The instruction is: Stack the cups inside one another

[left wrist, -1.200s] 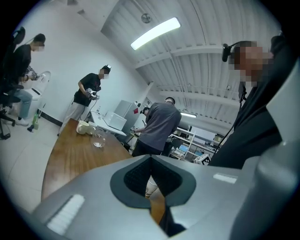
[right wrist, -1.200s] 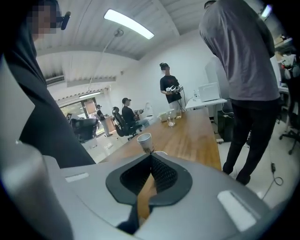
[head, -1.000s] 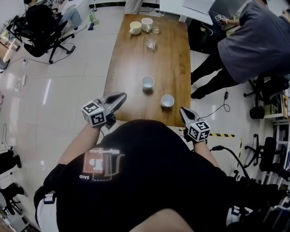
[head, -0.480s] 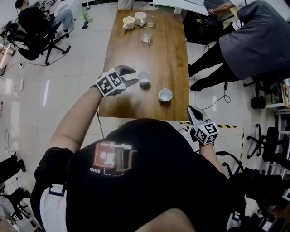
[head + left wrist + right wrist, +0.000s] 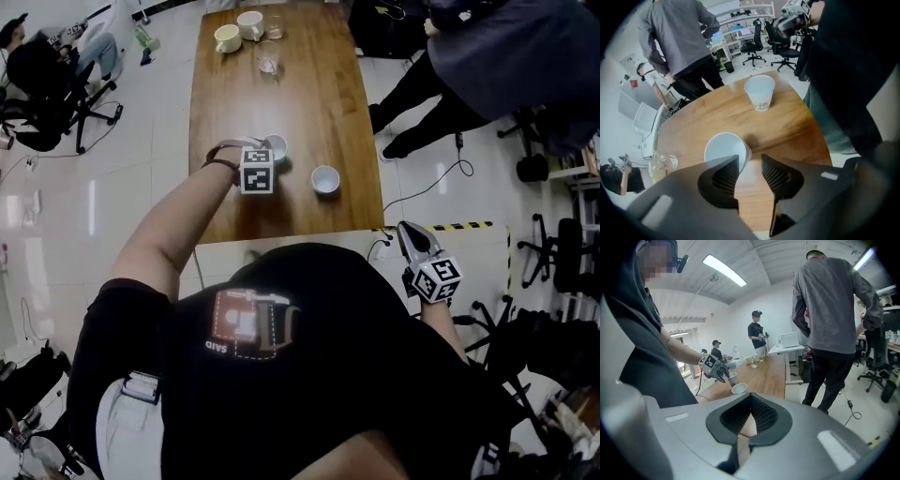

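Note:
Two white paper cups stand open-end up on the wooden table (image 5: 328,103). My left gripper (image 5: 269,153) points steeply down over the nearer-left cup (image 5: 276,146), and its jaws are opening. In the left gripper view that cup (image 5: 721,147) lies under the left jaw, its right wall showing in the gap; the pads do not press it. The second cup (image 5: 325,179) (image 5: 760,92) stands apart to the right. My right gripper (image 5: 406,231) hangs off the table's near right corner, shut and empty (image 5: 749,399); its view shows both cups (image 5: 739,388) ahead.
Two mugs (image 5: 228,37) and two glasses (image 5: 267,62) stand at the table's far end. A person in grey (image 5: 516,52) stands by the table's right side. Office chairs (image 5: 47,84) are on the left, cables and yellow-black tape (image 5: 459,226) on the floor at right.
My left gripper has swung from beside my body out over the table, rolled, dropped onto the left cup and opened its jaws. The right gripper has drifted back from the table edge.

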A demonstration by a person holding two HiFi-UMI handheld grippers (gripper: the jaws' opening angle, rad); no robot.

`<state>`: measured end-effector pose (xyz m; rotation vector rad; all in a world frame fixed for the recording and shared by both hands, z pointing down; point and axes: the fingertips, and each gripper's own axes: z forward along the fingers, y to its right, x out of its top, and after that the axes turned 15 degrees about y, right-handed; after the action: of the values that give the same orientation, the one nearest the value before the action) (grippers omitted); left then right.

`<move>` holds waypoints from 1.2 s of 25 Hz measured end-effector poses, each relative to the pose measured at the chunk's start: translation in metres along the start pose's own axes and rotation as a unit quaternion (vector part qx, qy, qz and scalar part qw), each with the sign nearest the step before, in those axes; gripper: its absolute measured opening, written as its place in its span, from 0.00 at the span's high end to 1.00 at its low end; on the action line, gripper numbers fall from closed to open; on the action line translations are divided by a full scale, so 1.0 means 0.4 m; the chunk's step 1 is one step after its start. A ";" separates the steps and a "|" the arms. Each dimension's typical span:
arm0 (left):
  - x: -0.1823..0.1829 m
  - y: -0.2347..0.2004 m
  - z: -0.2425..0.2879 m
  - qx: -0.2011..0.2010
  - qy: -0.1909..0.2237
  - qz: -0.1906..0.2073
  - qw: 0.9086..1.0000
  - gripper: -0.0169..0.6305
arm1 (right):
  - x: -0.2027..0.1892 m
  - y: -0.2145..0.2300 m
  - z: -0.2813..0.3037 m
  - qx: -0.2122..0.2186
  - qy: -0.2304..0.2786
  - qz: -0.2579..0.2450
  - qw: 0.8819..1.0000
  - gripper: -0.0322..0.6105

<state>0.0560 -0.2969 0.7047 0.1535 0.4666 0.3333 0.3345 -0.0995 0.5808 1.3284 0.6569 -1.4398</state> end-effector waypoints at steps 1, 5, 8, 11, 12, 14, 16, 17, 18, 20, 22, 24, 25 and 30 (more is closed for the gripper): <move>-0.008 -0.002 0.013 0.001 -0.009 0.005 1.000 0.76 | -0.005 0.003 -0.008 -0.002 -0.002 0.001 1.000 0.93; -0.016 -0.009 0.040 -0.004 -0.022 -0.007 1.000 0.94 | -0.019 0.015 -0.030 -0.008 -0.003 0.004 1.000 0.93; 0.029 -0.009 0.014 -0.022 -0.002 -0.021 1.000 0.94 | -0.027 0.020 -0.038 -0.009 -0.003 0.006 1.000 0.93; 0.143 -0.034 -0.070 -0.012 0.048 -0.007 0.999 0.94 | -0.030 0.021 -0.030 -0.005 0.000 0.007 1.000 0.93; 0.192 -0.041 -0.104 -0.008 0.069 0.002 0.998 0.94 | -0.030 0.020 -0.025 -0.003 0.000 0.007 1.000 0.93; 0.291 -0.039 -0.161 -0.009 0.108 0.019 0.994 0.94 | -0.026 0.015 -0.014 0.003 0.003 0.006 1.000 0.93; 0.366 -0.020 -0.187 -0.021 0.131 0.037 0.990 0.94 | -0.018 0.009 -0.005 0.010 0.006 0.003 1.000 0.93; 0.393 -0.004 -0.188 -0.030 0.135 0.047 0.989 0.94 | -0.014 0.007 -0.003 0.011 0.008 0.002 1.000 0.93; 0.413 0.013 -0.182 -0.039 0.136 0.056 0.988 0.94 | -0.011 0.006 -0.002 0.012 0.010 0.000 1.000 0.93; 0.435 0.045 -0.158 -0.054 0.130 0.076 0.987 0.94 | -0.006 0.005 -0.002 0.012 0.012 -0.001 1.000 0.93; 0.435 0.069 -0.122 -0.064 0.113 0.096 0.987 0.94 | -0.006 0.007 -0.004 0.011 0.012 0.000 1.000 0.93; 0.422 0.091 -0.081 -0.075 0.095 0.105 0.987 0.94 | -0.010 0.011 -0.011 0.007 0.010 0.002 1.000 0.93; 0.415 0.099 -0.061 -0.078 0.088 0.106 0.987 0.92 | -0.012 0.013 -0.015 0.005 0.009 0.003 1.000 0.93; 0.413 0.088 -0.025 -0.055 0.094 0.088 0.990 0.70 | -0.023 0.018 -0.023 0.002 0.004 0.005 1.000 0.93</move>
<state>0.1803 -0.2056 0.6352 0.0564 0.6212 0.5477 0.3434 -0.0910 0.5889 1.3393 0.6514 -1.4306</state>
